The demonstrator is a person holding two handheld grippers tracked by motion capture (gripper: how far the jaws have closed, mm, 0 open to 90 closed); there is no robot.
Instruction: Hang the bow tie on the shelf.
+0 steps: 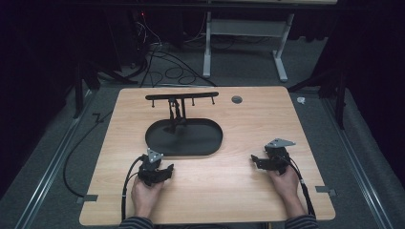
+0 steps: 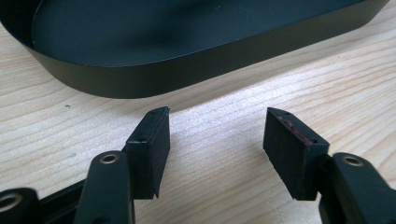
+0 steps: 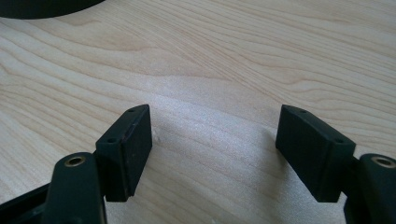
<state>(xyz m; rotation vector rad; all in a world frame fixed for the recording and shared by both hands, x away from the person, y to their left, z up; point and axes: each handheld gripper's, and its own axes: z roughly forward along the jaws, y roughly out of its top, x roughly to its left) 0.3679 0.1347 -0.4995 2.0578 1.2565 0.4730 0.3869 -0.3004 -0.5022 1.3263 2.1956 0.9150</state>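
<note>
Down below, lying flat and wide: light wooden table (image 1: 248,191), smooth, with wavy grain lines and rounded corners. Taking up the middle of it: black oval tray (image 1: 157,143), with a low thin wall all around and a dark, dull floor inside. Standing at the tray's far end: thin black stand (image 1: 181,96), a long bar on top of a skinny post, with little pegs hanging down from it. Sitting near the far edge of the table: small round grey cap (image 1: 237,99).

Resting on the wood near the person's edge: left gripper (image 1: 165,171), black, held in the left hand (image 1: 144,193), just beside the tray's near wall. Jaws standing wide apart, holding nothing, with bare wood between the flat, blocky pads (image 2: 152,149).

Resting well off to the right of the tray: right gripper (image 1: 255,160), held in the right hand (image 1: 286,181). Jaws gaping wide too, gripping nothing, pads (image 3: 130,147) square and dull black.

Leaving lots of bare wood between the two grippers and along the near edge.
</note>
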